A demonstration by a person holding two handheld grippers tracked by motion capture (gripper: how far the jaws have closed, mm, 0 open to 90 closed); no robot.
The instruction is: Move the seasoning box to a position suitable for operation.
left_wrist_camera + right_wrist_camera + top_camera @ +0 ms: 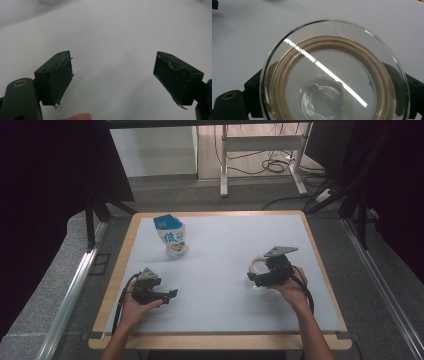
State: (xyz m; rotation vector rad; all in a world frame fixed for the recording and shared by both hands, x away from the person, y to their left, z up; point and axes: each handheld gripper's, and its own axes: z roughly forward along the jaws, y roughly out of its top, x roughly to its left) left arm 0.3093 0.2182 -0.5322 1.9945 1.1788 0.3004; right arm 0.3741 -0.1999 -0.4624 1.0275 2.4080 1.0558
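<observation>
Holding the right gripper (256, 279) at the table's (225, 310) right side, I pinch a round glass lid (332, 75) across its rim. Glass: rigid, slick, breakable; I grip lightly. The left gripper (112, 77) stands spread, empty.

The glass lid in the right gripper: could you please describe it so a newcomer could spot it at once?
On the white table, look to its right half, where the right gripper is shut on a round, clear glass lid. A beige sealing ring runs inside its rim, unlike the blue-topped printed pouch standing at far left.
</observation>
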